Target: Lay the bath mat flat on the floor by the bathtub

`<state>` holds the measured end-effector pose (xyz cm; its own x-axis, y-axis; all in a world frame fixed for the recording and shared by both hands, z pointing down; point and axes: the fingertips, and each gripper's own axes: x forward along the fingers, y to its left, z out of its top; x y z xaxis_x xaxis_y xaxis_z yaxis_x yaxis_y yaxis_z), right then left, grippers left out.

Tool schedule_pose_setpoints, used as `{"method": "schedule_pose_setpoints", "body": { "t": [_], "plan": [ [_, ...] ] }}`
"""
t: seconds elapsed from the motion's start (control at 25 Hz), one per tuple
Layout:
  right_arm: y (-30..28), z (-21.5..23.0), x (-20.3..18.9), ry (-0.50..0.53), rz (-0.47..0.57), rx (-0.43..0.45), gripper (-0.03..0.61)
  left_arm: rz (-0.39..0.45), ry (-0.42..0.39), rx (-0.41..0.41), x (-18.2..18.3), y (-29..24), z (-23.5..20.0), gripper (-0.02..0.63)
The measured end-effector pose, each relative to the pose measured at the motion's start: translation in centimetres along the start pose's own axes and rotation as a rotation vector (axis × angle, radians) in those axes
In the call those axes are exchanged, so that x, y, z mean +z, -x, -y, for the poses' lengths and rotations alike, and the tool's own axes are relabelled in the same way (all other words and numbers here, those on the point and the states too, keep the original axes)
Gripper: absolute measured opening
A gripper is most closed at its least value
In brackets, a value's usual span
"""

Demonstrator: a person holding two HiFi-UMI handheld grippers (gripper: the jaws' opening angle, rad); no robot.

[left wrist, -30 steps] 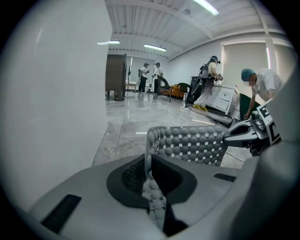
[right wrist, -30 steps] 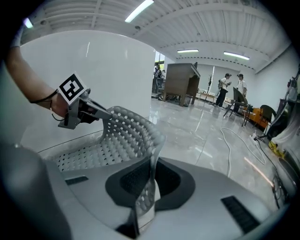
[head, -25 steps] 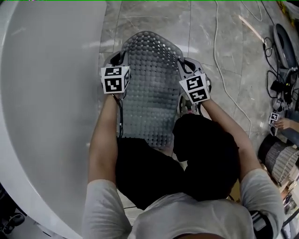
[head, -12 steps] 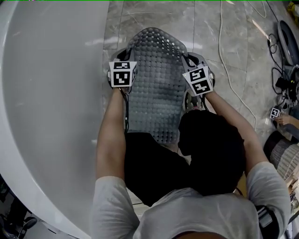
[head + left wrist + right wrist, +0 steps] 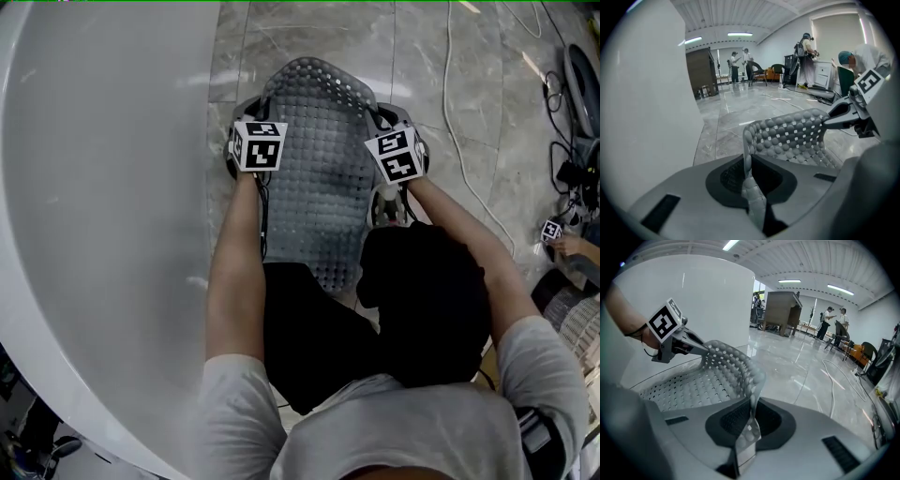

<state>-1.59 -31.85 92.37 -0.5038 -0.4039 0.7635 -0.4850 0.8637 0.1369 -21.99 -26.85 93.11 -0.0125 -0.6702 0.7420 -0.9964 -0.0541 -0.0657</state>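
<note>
A grey translucent bath mat (image 5: 319, 159) with rows of bumps and holes hangs between my two grippers over the marble floor, beside the white bathtub (image 5: 103, 187). My left gripper (image 5: 251, 108) is shut on the mat's left edge. My right gripper (image 5: 380, 114) is shut on the right edge. In the left gripper view the mat (image 5: 792, 138) runs up out of the closed jaws of that gripper (image 5: 749, 183) and curves across to the right gripper (image 5: 848, 115). In the right gripper view the mat (image 5: 708, 380) is pinched in that gripper (image 5: 749, 420) and sags towards the left gripper (image 5: 679, 345).
The tub wall (image 5: 642, 93) stands close on the left. A white cable (image 5: 459, 141) snakes over the floor to the right, with dark gear (image 5: 572, 84) and another person's hand (image 5: 567, 246) at the far right. Several people (image 5: 738, 61) and a cabinet (image 5: 701, 70) stand far off.
Both grippers have sunk a little with the mat still pinched in them, and they sit slightly further forward beside the tub.
</note>
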Motion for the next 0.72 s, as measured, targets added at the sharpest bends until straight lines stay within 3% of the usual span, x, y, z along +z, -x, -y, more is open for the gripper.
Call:
{"method": "schedule_pose_setpoints", "body": {
  "t": [0.12, 0.48, 0.72],
  "plan": [
    [-1.0, 1.0, -0.9, -0.034, -0.028, -0.018, 0.021, -0.006, -0.049, -0.004, 0.1, -0.2, 0.6, 0.028],
    [-3.2, 2.3, -1.3, 0.057, -0.054, -0.019, 0.021, -0.053, -0.005, 0.006, -0.3, -2.0, 0.2, 0.028],
    [-4.2, 3.5, -2.0, 0.035, -0.087, -0.022, 0.038, -0.075, 0.011, 0.037, -0.7, -2.5, -0.8, 0.044]
  ]
}}
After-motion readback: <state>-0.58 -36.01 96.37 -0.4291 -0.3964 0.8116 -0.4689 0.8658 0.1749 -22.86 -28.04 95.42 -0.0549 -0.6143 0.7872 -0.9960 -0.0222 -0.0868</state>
